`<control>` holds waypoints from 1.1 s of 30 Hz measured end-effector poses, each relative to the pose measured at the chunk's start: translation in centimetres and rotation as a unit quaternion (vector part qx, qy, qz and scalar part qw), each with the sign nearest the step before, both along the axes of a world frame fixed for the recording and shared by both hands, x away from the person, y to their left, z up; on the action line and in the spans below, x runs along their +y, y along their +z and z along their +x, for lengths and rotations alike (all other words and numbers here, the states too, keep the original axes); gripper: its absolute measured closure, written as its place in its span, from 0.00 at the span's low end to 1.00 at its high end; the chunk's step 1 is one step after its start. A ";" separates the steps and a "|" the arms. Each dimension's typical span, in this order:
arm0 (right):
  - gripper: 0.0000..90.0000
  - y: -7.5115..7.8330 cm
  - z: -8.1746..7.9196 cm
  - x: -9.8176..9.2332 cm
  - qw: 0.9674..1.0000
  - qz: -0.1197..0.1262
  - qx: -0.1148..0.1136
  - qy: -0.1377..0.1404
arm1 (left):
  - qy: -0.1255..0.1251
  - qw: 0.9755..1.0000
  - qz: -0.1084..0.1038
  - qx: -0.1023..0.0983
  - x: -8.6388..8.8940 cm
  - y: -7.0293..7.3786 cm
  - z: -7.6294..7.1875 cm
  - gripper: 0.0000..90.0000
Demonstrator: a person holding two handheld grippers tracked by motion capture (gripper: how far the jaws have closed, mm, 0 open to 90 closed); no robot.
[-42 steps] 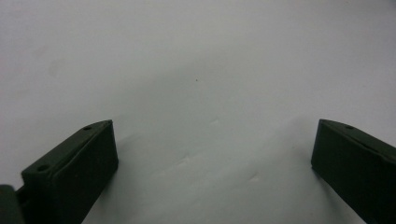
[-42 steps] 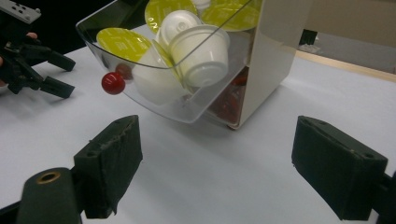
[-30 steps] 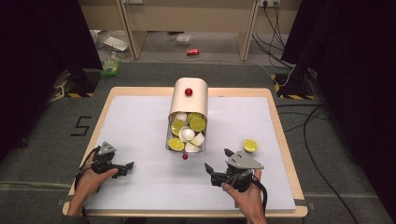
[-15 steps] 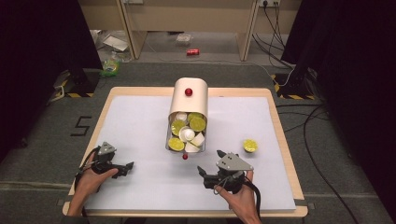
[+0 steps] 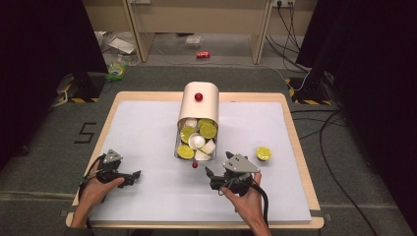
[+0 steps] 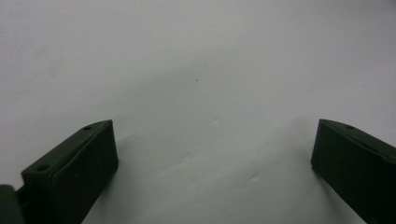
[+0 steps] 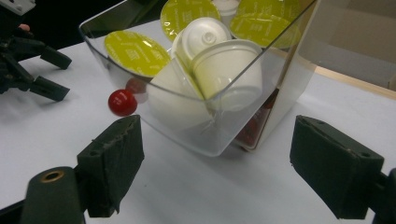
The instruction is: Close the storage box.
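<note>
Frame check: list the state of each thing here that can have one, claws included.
Left claw: open, empty, low over the table.
Right claw: open, empty, aimed at the drawer.
Clear drawer: pulled out of the beige dispenser, filled with capsules.
Red knob: on the drawer front.
Lone yellow-green capsule: loose on the table, right of the drawer.

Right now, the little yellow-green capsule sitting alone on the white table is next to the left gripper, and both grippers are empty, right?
Not quite. The high view shows the lone yellow-green capsule lying near the right gripper, not the left gripper. The rest is right: both grippers are open and empty on the white table.
</note>
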State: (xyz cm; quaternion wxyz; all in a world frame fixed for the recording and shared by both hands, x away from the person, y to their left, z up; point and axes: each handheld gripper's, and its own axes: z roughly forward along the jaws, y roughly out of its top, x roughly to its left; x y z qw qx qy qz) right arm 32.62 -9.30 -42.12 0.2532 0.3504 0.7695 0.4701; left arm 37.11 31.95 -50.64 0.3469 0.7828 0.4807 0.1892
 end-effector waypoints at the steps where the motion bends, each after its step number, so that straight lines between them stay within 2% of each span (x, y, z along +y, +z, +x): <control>1: 0.20 0.0 0.1 0.1 1.000 0.000 -0.002 -0.001 | 0.000 1.000 0.000 0.000 0.0 0.0 0.0 0.00; 6: 0.23 0.1 0.7 0.4 1.000 -0.004 -0.006 -0.006 | 0.000 1.000 0.000 0.000 0.0 0.0 0.0 0.00; 19: 0.17 0.1 1.2 0.7 1.000 -0.022 -0.011 -0.011 | 0.000 1.000 0.000 0.000 0.0 0.0 0.0 0.00; 24: 0.18 0.1 1.4 0.9 1.000 -0.022 -0.016 -0.011 | 0.000 1.000 0.000 0.000 0.0 0.0 0.0 0.00; 26: 0.20 0.3 1.5 0.8 0.999 -0.022 -0.025 -0.014 | 0.000 1.000 0.000 0.000 0.0 0.0 0.0 0.00; 30: 0.19 0.9 2.0 0.6 0.999 -0.010 -0.027 -0.018 | 0.000 1.000 0.000 0.000 0.0 0.0 0.0 0.00; 33: 0.19 1.0 2.2 0.6 0.999 -0.010 -0.026 -0.019 | 0.000 1.000 0.001 0.000 0.0 0.0 0.0 0.00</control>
